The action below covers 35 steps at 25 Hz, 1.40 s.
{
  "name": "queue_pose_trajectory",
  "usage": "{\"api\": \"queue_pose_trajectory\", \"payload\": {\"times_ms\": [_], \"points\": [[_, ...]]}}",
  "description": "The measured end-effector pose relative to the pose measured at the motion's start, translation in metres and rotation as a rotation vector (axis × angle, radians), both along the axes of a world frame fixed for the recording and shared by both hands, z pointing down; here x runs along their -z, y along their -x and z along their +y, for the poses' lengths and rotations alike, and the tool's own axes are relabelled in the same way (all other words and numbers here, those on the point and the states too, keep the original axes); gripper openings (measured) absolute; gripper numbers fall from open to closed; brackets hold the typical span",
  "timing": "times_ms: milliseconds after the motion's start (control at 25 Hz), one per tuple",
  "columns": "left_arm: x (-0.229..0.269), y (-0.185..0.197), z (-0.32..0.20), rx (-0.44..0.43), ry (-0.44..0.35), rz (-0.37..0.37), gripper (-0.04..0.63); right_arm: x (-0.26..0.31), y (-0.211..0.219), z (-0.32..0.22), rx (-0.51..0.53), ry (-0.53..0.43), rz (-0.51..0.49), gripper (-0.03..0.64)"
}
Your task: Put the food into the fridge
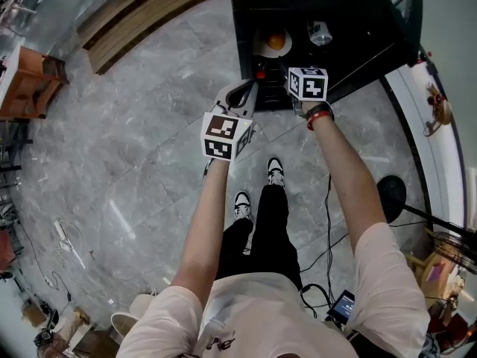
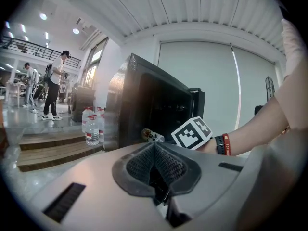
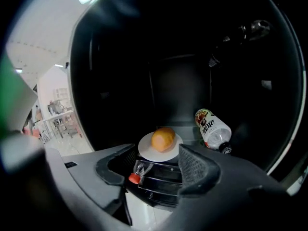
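Note:
The black fridge (image 1: 373, 21) stands open in front of me. On a shelf inside sits a white plate (image 3: 146, 150) bearing an orange round food (image 3: 163, 138), with a labelled bottle (image 3: 211, 128) lying on its side to the right. My right gripper (image 3: 156, 172) is open at the fridge's mouth, just short of the plate. A clear red-capped bottle (image 3: 134, 173) shows low between its jaws, untouched by the pads. My left gripper (image 2: 155, 163) is shut with nothing in it, held left of the right one outside the fridge (image 2: 144, 105).
Grey marble floor (image 1: 134, 162) spreads to the left. Wooden steps (image 1: 127, 21) lie at the upper left, an orange-brown cabinet (image 1: 26, 84) at the far left. Cables (image 1: 67, 245) trail on the floor. Water bottles (image 2: 91, 126) stand beside the fridge; people stand far off.

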State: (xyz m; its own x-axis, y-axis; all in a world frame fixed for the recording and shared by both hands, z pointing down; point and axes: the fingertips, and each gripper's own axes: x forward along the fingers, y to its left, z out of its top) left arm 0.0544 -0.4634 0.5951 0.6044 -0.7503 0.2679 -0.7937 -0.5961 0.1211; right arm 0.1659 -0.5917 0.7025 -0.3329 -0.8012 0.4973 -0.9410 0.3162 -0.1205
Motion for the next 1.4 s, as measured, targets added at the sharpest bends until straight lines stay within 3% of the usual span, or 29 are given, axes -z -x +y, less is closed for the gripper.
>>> {"api": "queue_pose_trajectory", "payload": {"times_ms": [1120,1400], "points": [[0.085,0.007,0.064,-0.014,-0.012,-0.016,0.018,0.137,-0.013,0.137,-0.023,-0.069,-0.022,0.127],[0.099,0.006,0.080,-0.014,-0.018,-0.016,0.018,0.159,-0.023,0.167,-0.068,-0.093,-0.042,0.090]]}}
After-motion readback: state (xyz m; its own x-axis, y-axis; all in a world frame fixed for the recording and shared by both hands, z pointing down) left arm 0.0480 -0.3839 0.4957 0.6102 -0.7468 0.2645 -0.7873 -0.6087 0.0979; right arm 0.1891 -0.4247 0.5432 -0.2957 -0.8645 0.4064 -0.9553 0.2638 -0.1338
